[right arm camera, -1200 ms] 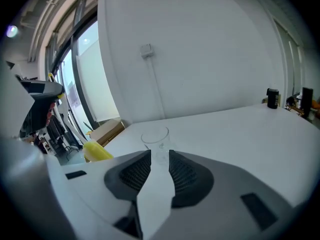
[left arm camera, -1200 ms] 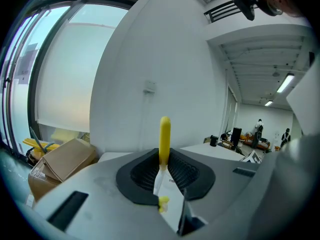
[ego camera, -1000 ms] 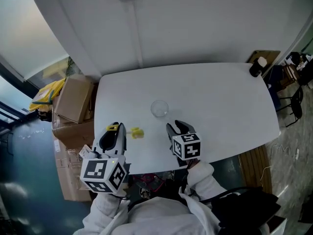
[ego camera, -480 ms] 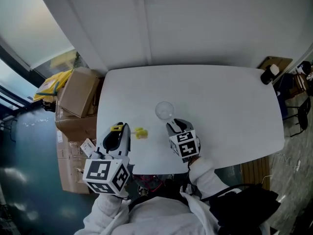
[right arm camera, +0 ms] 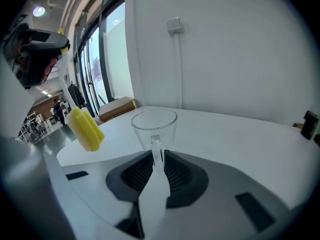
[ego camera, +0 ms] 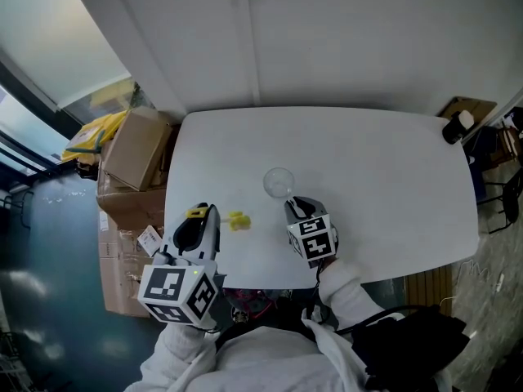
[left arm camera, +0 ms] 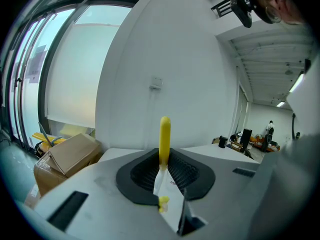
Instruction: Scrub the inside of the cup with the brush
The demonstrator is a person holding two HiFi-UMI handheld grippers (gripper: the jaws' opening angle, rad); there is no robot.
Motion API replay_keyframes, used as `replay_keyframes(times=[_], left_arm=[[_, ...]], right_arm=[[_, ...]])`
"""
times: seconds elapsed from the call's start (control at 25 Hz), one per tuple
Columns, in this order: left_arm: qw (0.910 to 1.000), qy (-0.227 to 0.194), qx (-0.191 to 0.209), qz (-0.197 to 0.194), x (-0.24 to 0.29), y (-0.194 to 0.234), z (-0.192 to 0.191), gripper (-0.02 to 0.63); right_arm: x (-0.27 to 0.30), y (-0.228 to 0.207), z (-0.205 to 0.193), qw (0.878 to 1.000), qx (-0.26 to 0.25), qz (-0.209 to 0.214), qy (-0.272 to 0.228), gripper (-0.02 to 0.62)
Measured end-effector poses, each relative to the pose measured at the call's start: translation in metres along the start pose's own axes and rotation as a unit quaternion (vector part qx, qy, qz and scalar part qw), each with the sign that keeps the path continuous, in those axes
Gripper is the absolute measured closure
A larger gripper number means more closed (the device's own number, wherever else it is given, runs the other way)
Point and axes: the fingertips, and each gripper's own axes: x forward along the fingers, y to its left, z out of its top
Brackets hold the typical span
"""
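Observation:
A clear glass cup [ego camera: 279, 181] stands upright on the white table [ego camera: 368, 178]. My right gripper [ego camera: 296, 205] is right behind it. In the right gripper view the cup [right arm camera: 154, 126] faces me and its handle [right arm camera: 157, 153] sits between the closing jaws of my right gripper [right arm camera: 157, 156], with the pads meeting it. My left gripper [ego camera: 204, 216] hovers at the front left, shut on the brush [ego camera: 238, 220]. The brush's yellow sponge head [right arm camera: 86, 129] hangs left of the cup, apart from it. In the left gripper view the brush [left arm camera: 164, 134] rises from the shut jaws of my left gripper [left arm camera: 164, 166].
Cardboard boxes [ego camera: 135, 160] are stacked on the floor left of the table. A dark object [ego camera: 452, 131] stands at the table's far right corner. A white wall runs behind the table. The table's front edge is just under both grippers.
My right gripper has moved forward up to the cup, and its jaws have come in around the handle. The left gripper with the brush has hardly moved.

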Motion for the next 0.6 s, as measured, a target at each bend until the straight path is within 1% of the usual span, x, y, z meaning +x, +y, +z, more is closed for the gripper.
replay_keyframes(times=[0.32,0.6], left_arm=[[0.9999,-0.013,0.002,-0.008,-0.002,-0.007,0.010,0.552],[0.9989,-0.030,0.024,-0.026,0.001,-0.018,0.030,0.552]], right_arm=[[0.001,0.001,0.000,1.000,0.003,0.014,-0.013,0.479],[0.004,0.006,-0.001,0.999,-0.021,0.026,-0.009,0.488]])
